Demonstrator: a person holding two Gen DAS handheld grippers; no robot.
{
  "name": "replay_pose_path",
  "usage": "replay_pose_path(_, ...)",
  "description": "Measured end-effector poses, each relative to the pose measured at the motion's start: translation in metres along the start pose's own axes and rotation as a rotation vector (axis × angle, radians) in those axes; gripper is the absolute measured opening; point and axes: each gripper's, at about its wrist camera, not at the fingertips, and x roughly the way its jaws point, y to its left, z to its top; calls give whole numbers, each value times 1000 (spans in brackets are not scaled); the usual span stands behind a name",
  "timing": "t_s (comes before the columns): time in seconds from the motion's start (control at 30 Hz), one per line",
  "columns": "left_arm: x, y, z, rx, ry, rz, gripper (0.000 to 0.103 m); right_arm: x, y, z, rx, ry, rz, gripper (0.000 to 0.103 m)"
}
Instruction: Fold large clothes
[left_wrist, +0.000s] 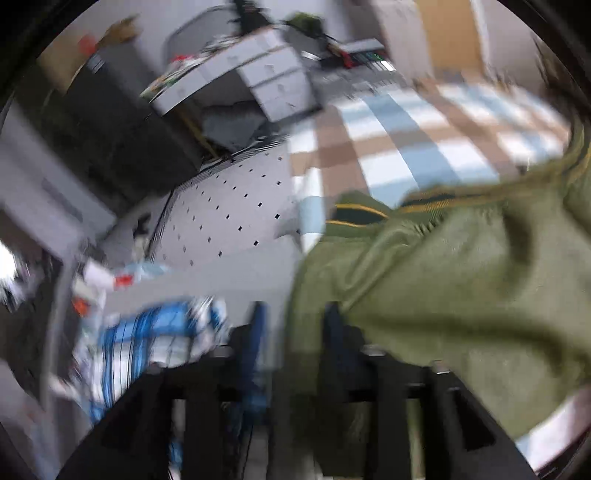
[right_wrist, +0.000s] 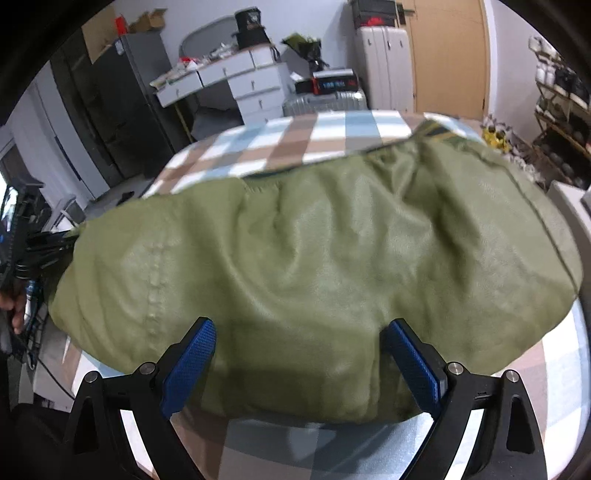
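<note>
Right gripper (right_wrist: 299, 354): blue-padded jaws spread wide over one olive-green padded jacket (right_wrist: 314, 266) on a checked cloth (right_wrist: 280, 144). Left gripper (left_wrist: 295, 332): blurred, its opening cannot be told, jacket cloth between its fingers.

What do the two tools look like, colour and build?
Right tool: black angular frame, silver pivot bolts, two flat fingers faced with textured blue pads. Left tool: motion-blurred, same black frame, blue on its fingers; finer detail unreadable.

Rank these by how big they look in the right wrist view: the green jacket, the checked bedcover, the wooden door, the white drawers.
1. green jacket, close to the camera
2. checked bedcover, mostly hidden by the jacket
3. wooden door
4. white drawers
</note>
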Motion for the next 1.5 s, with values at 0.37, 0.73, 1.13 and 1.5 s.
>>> replay_pose_path(0.37, 20, 24, -90, -524, 212, -542, 78, -15, 52, -2, -199, -95, 11, 95)
replay_pose_path(0.73, 72, 17, -70, -815, 223, -775, 91, -16, 61, -3, -222, -106, 30, 95)
replay_pose_path(1.13, 78, 31, -34, -815, 100, -730, 35, -32, 71, 5, -194, -204, 65, 95)
replay_pose_path(1.5, 47, 12, 10, -518, -84, -578, 33, 85, 82, 36, -200, 153, -110, 103)
